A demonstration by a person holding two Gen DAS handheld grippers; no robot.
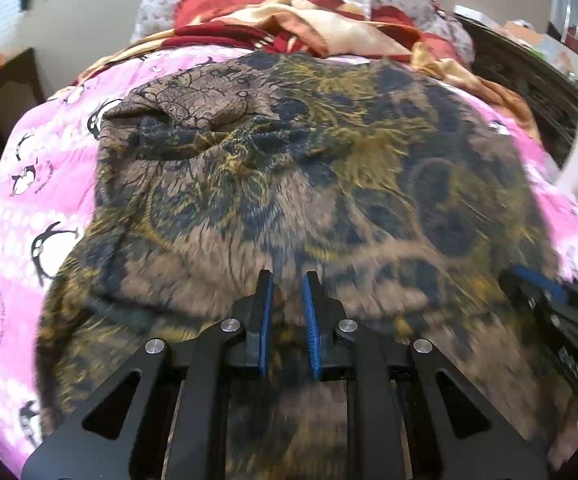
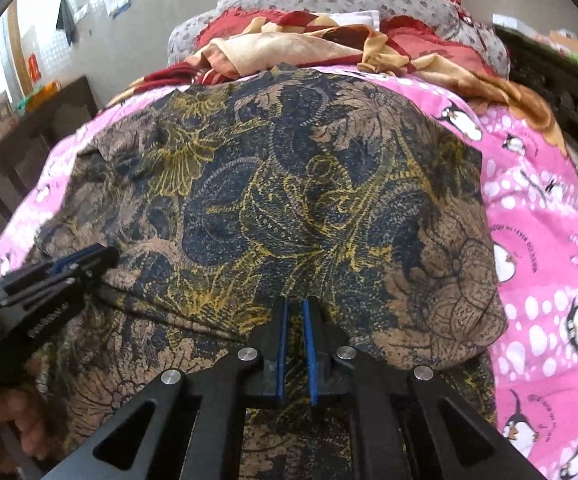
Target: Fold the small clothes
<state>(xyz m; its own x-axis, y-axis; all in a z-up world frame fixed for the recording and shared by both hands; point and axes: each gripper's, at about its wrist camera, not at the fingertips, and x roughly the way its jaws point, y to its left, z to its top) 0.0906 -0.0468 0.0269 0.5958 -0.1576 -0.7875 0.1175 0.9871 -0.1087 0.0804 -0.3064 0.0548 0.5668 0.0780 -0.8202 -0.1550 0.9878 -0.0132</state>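
Cloth point(image 2: 289, 200) on bed point(image 2: 537, 240) | left tongs point(image 1: 288, 276), right tongs point(image 2: 293, 302) both pinch its edge | weak pinch may slip, fold goes crooked

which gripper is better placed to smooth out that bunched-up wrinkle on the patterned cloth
Left, probably. The puckered wrinkle lies ahead of the left gripper in its view; the right gripper faces smooth patterned garment.

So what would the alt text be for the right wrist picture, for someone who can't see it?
A brown, navy and yellow patterned garment lies spread on a pink penguin-print bedsheet, with the right gripper low over its near edge, fingers almost together. The left gripper reaches in from the left; red and cream cloths are heaped behind.
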